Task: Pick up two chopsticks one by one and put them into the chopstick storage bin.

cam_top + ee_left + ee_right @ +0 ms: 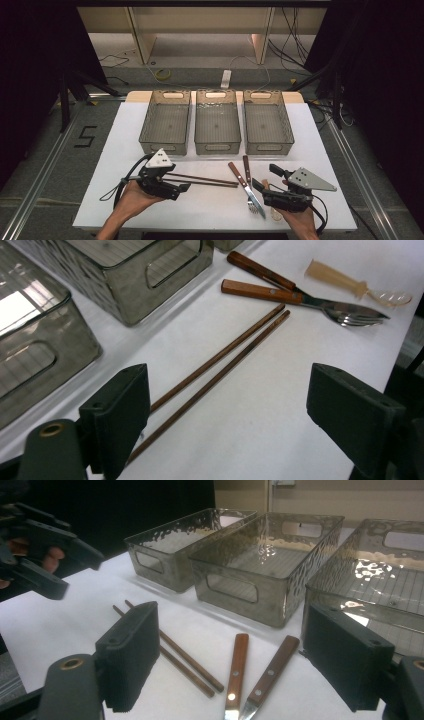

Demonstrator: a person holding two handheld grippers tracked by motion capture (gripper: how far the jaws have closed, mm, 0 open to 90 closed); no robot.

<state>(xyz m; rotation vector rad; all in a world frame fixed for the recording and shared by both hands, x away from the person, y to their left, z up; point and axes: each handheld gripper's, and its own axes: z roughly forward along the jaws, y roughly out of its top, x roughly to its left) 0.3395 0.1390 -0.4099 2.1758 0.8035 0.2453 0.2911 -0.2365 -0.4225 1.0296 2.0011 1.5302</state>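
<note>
Left gripper point(184, 187): jaws spread wide, empty, over the table's point(125, 130) near-left edge. Right gripper point(260, 182): jaws spread wide, empty, near the near-right edge. Chopsticks point(220, 365): two thin dark-brown sticks lying side by side between the grippers, tips toward the wooden-handled knife point(239, 179) and fork point(250, 182).

In the left gripper view the near ends of the chopsticks point(220, 362) ran behind the left-hand jaw and were lost there. Beyond the jaws, the knife blade and the fork point(350, 315) overlapped, so their outlines merged. In the right gripper view, between the jaws, the two wooden handles point(255, 670) were cut off by the bottom edge; which was the knife could not be told. Beside the right-hand jaw, the nearest tray point(370, 565) ran past the picture's edge, and that jaw probably hid its front corner.
</note>
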